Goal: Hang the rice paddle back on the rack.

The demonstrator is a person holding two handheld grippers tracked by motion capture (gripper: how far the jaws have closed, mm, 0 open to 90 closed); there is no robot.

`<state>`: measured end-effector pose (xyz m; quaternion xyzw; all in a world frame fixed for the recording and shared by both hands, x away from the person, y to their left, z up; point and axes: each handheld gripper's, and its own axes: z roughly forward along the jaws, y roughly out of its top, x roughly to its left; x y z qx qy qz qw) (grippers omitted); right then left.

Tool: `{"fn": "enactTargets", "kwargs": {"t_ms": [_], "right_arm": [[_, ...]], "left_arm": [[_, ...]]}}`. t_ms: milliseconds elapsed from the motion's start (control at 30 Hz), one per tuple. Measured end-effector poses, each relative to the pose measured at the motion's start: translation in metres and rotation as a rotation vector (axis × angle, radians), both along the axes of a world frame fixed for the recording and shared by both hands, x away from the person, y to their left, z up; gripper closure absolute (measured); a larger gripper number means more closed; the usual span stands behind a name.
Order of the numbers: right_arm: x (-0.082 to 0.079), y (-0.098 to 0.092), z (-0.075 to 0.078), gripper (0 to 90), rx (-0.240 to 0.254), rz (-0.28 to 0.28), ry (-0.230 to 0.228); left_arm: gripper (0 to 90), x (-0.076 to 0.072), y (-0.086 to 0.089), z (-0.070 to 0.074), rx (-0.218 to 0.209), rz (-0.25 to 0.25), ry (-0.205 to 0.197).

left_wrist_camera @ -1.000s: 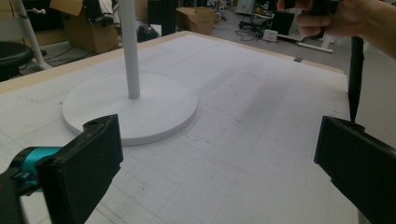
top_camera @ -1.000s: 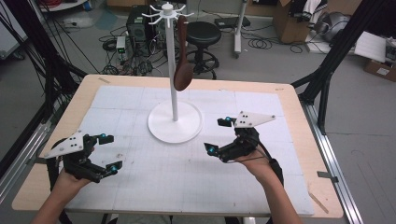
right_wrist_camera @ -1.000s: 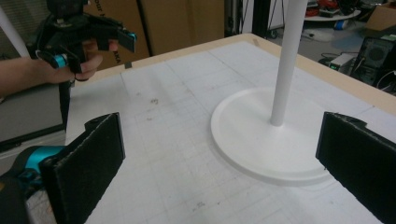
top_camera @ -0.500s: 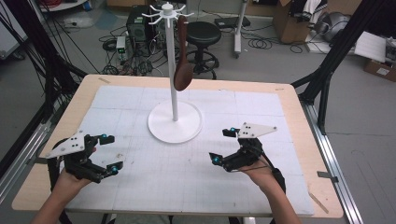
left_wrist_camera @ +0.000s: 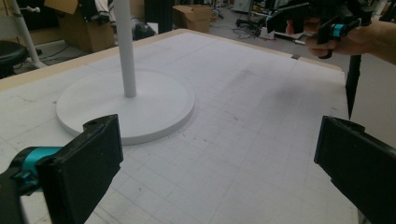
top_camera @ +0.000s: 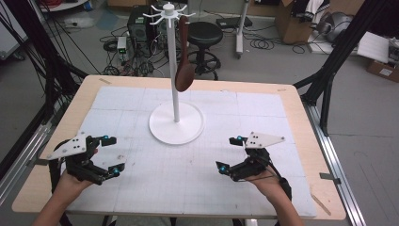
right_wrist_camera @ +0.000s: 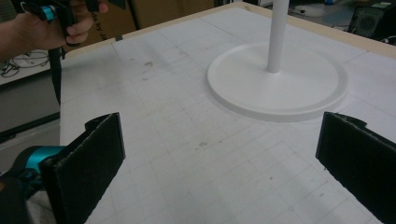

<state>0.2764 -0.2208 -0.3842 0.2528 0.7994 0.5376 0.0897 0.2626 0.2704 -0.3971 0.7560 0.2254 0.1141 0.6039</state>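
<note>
- Black stool [top_camera: 205, 34] on the floor behind the table's far edge.
- Computer tower [top_camera: 138, 23] left of stool, cables around it.
- Cardboard boxes [top_camera: 291, 21] far right, another [left_wrist_camera: 195, 15] past the table.

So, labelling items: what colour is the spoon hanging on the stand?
Dark brown wooden spoon, clearest in the high view.

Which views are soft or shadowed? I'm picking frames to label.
High view: even light, table and hanging spoon fairly sharp. Left gripper view: near jaws blurred, stand base clearer, the far hand soft. Right gripper view: jaws blurred too, faint shadow beside the base; no strong glare.
</note>
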Motion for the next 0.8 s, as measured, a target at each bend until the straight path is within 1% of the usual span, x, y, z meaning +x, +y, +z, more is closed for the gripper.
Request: {"fn": "enactTargets", "kwargs": {"t_ms": [67,233,500,600,700,800], "right_arm": [[-0.002,-0.001,-0.002,0.3,-0.002,0.002,0.006],[-0.004,-0.003,-0.007,0.3,-0.032,-0.001,0.007],[-0.004,-0.006,-0.012,0.3,-0.036,-0.008,0.015],[-0.004,-0.007,-0.014,0.3,-0.046,-0.017,0.022],[-0.004,-0.007,-0.016,0.3,-0.064,-0.019,0.016],[-0.005,-0.008,-0.016,0.3,-0.063,-0.022,0.013]], "left_arm": [[1.7,0.0,0.0,0.0,-0.002,0.001,0.001],[1.7,-0.001,-0.001,-0.001,0.007,-0.001,0.0],[1.7,-0.002,-0.002,-0.003,0.009,0.001,-0.005],[1.7,-0.002,-0.002,-0.003,0.012,0.0,-0.007],[1.7,-0.002,-0.003,-0.004,0.012,0.0,-0.003],[1.7,-0.002,-0.003,-0.004,0.011,-0.001,-0.005]]}}
